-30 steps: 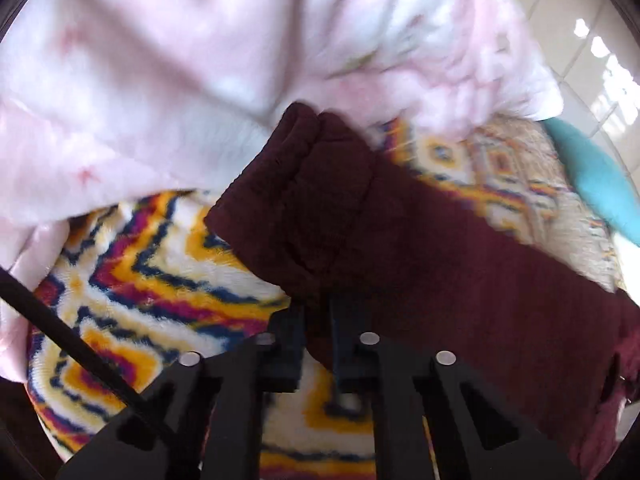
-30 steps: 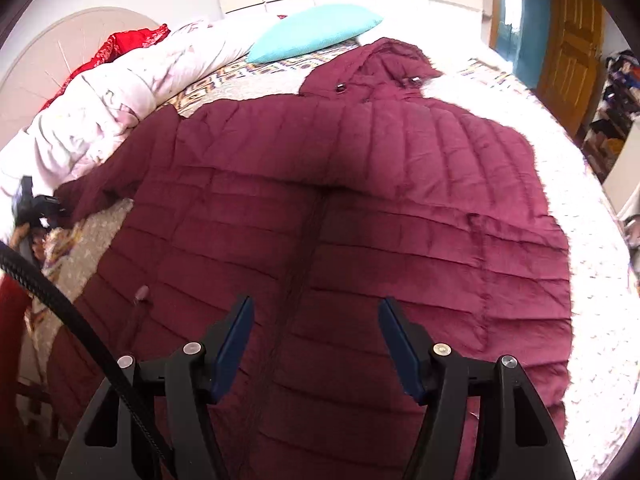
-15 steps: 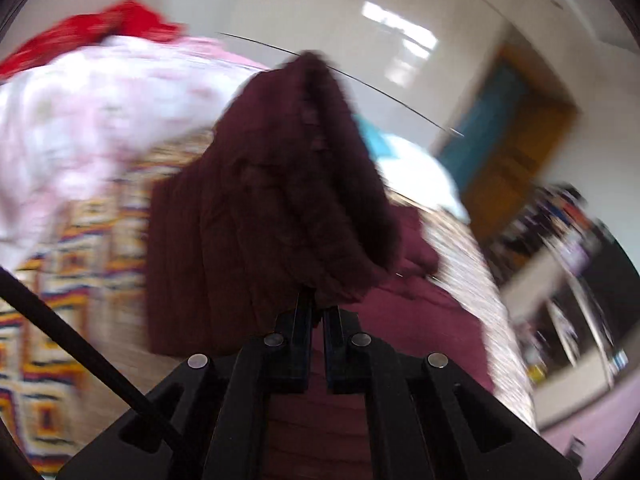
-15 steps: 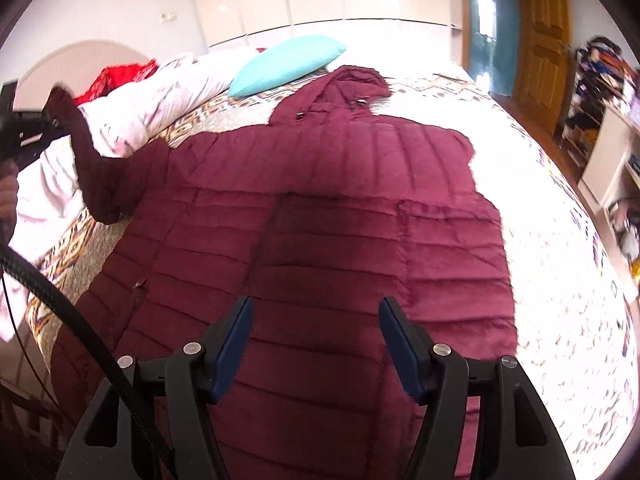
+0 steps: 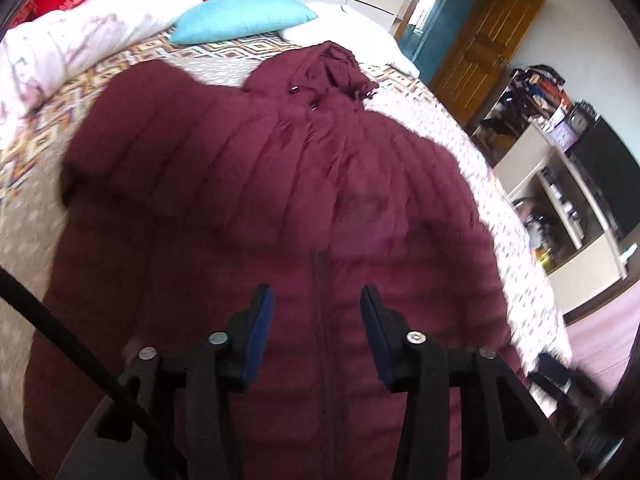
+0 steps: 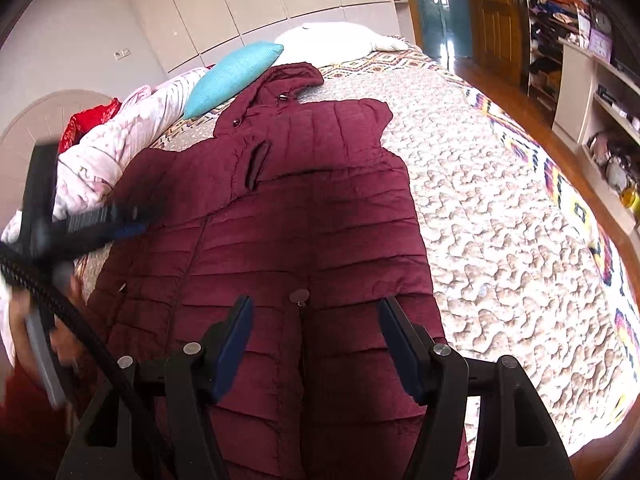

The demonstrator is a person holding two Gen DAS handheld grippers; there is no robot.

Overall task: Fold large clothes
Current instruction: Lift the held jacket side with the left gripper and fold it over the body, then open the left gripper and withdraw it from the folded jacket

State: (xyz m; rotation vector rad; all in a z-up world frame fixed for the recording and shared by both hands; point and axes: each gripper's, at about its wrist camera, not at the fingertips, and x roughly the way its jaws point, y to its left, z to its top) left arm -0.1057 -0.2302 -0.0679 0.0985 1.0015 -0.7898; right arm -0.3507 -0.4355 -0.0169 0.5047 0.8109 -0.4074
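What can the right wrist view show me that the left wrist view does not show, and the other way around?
Only the right wrist view shows the left claw from outside, blurred over the coat's edge, with the person's hand holding it, and the right claw open. Only the left wrist view shows the left claw from behind, jaws opening, nothing between them. Both show the maroon coat flat on the bed, the turquoise pillow and the pink quilt.

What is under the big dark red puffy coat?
The dark red quilted puffer coat lies spread on a beige quilted bedspread with a colourful diamond-pattern border. One sleeve is folded across its chest. Anything else beneath the coat is covered and cannot be seen.
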